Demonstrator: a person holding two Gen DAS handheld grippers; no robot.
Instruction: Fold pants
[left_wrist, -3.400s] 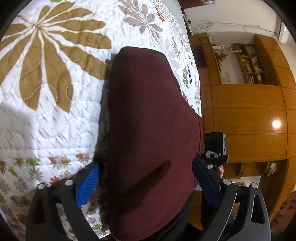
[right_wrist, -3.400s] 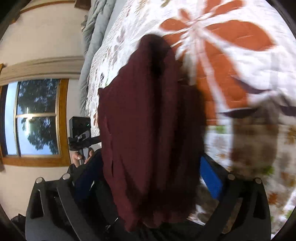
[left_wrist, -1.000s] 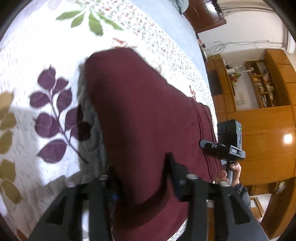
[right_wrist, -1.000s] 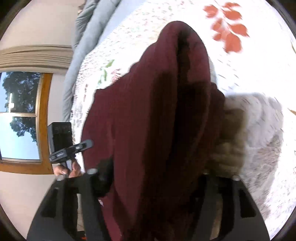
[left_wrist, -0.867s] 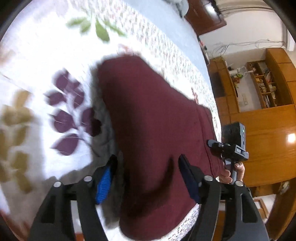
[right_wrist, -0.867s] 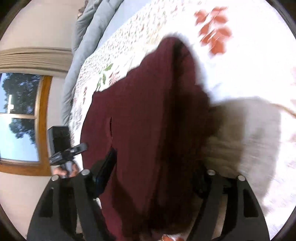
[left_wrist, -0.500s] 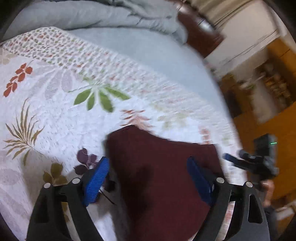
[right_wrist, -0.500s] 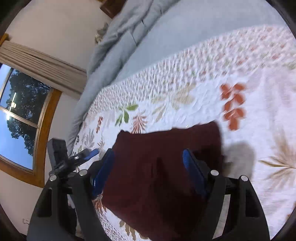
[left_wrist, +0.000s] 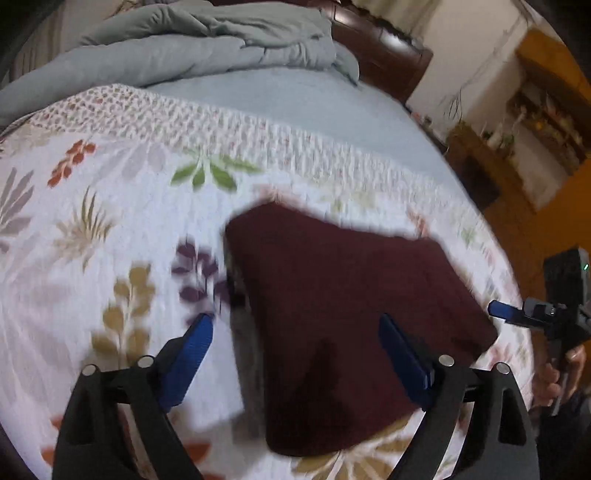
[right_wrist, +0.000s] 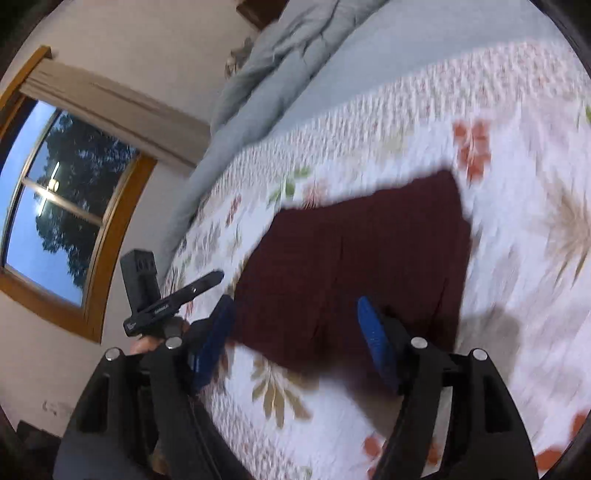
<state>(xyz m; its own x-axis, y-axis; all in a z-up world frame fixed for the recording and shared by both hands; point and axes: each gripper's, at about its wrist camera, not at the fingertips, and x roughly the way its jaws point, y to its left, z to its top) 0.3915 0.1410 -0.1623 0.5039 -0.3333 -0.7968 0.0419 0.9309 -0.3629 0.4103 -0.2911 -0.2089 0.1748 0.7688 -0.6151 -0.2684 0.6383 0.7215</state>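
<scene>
The dark maroon pants (left_wrist: 343, 306) lie folded into a flat block on the white floral quilt (left_wrist: 92, 229); they also show in the right wrist view (right_wrist: 354, 273). My left gripper (left_wrist: 295, 325) is open and empty, held above the near edge of the pants. My right gripper (right_wrist: 295, 306) is open and empty, also above the pants' near edge. The right gripper shows at the far right of the left wrist view (left_wrist: 535, 317); the left gripper shows at the left of the right wrist view (right_wrist: 173, 299).
A grey duvet (left_wrist: 192, 48) is bunched at the head of the bed by the dark headboard (left_wrist: 384, 59). Wooden cabinets (left_wrist: 546, 155) stand to the right. A window (right_wrist: 48, 206) with a wooden frame is to the left.
Both grippers let go of the pants, opened, and pulled up and back. The pants now lie flat and folded on the quilt.
</scene>
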